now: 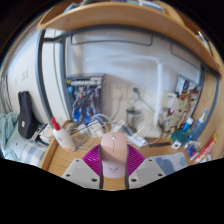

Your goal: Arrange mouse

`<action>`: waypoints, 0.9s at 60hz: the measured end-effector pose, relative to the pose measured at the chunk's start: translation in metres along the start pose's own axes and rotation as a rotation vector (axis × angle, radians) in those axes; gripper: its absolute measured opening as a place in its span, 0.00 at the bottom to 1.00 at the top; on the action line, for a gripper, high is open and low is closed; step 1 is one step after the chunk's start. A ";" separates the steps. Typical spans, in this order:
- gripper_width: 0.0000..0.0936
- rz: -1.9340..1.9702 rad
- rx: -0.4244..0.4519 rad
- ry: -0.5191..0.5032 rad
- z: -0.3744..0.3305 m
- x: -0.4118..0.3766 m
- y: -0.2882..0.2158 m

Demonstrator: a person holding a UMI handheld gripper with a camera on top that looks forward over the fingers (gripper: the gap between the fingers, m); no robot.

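A pale pink computer mouse sits between my gripper's two fingers. The magenta pads press against both of its sides, so the gripper is shut on the mouse. The mouse is held above a wooden desk, lengthways along the fingers, with its front end pointing away from me. Its underside is hidden.
A wooden shelf runs overhead. Beyond the desk there is a white wall with cables and tools. A white bottle with a red cap lies at the left. Coloured items lie at the right. A black bag stands at the far left.
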State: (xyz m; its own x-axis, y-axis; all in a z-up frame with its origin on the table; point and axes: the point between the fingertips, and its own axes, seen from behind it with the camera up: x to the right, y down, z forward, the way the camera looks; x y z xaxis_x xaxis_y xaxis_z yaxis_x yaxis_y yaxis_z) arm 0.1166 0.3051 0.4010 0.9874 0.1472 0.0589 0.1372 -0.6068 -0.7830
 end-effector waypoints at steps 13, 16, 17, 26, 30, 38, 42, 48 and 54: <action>0.30 -0.003 0.094 0.141 -0.049 0.163 -0.044; 0.30 0.003 0.088 0.173 -0.050 0.199 -0.040; 0.30 0.007 0.083 0.180 -0.049 0.210 -0.036; 0.30 0.035 -0.019 0.199 -0.016 0.283 0.023; 0.30 0.045 -0.078 0.184 0.003 0.296 0.056; 0.30 0.069 -0.198 0.131 0.040 0.299 0.121; 0.31 0.067 -0.254 0.104 0.054 0.290 0.147; 0.32 0.091 -0.288 0.061 0.069 0.281 0.175; 0.37 0.089 -0.337 0.043 0.071 0.277 0.198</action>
State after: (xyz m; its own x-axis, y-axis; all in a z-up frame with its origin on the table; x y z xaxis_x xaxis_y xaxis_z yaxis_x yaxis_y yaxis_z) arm 0.4115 0.2810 0.2180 0.9981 0.0533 0.0313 0.0618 -0.8404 -0.5385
